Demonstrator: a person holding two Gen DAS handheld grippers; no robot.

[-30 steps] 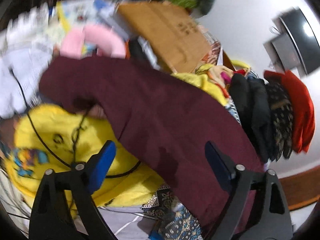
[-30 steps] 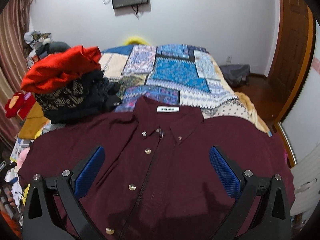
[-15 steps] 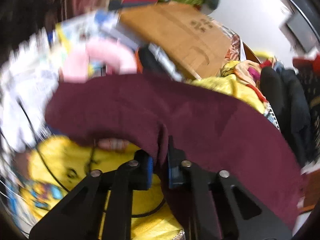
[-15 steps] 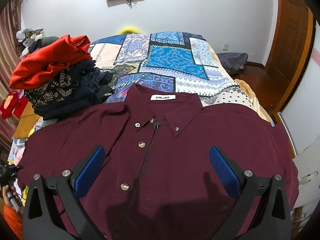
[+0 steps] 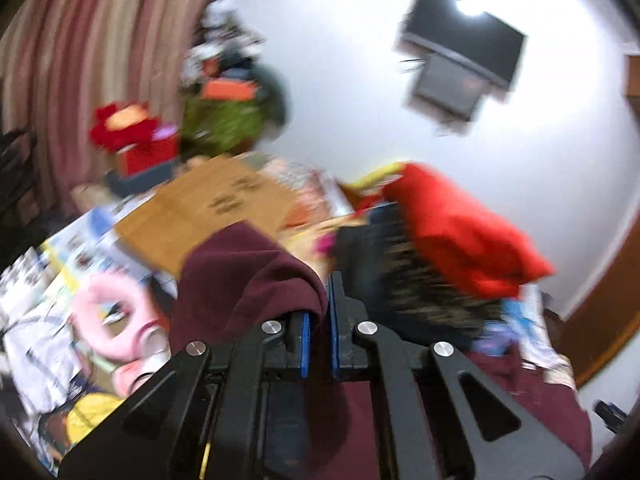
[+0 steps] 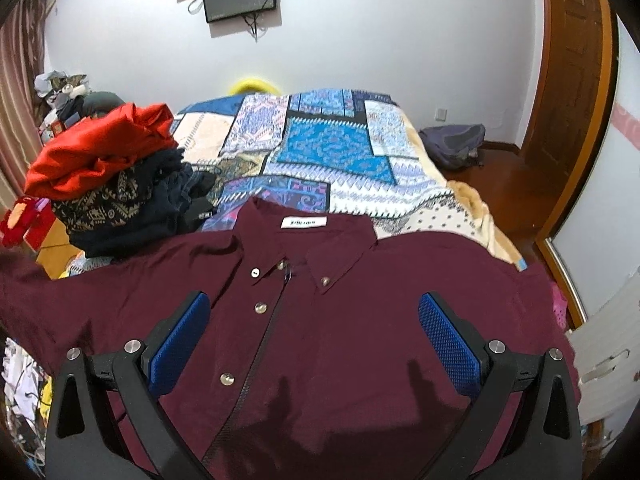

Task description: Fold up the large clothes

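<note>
A maroon button-up shirt [image 6: 344,312] lies front up on the bed, collar away from me, its sleeves spread to both sides. My right gripper [image 6: 314,340] is open and empty, hovering over the shirt's chest. My left gripper [image 5: 318,320] is shut on the shirt's left sleeve [image 5: 240,280] and holds it lifted, the cloth draped over the fingers. The lifted sleeve end also shows at the left edge of the right wrist view [image 6: 16,280].
A stack of folded clothes [image 6: 112,184] topped by a red garment [image 5: 460,228] sits on the bed's left side. The patchwork bedspread [image 6: 320,148] stretches beyond the collar. Cardboard [image 5: 208,212] and clutter lie left of the bed. A backpack [image 6: 456,144] lies on the floor at right.
My left gripper shut on the sleeve and lifted it, swinging up toward the clothes stack. My right gripper stayed open over the shirt, drawing back slightly.
</note>
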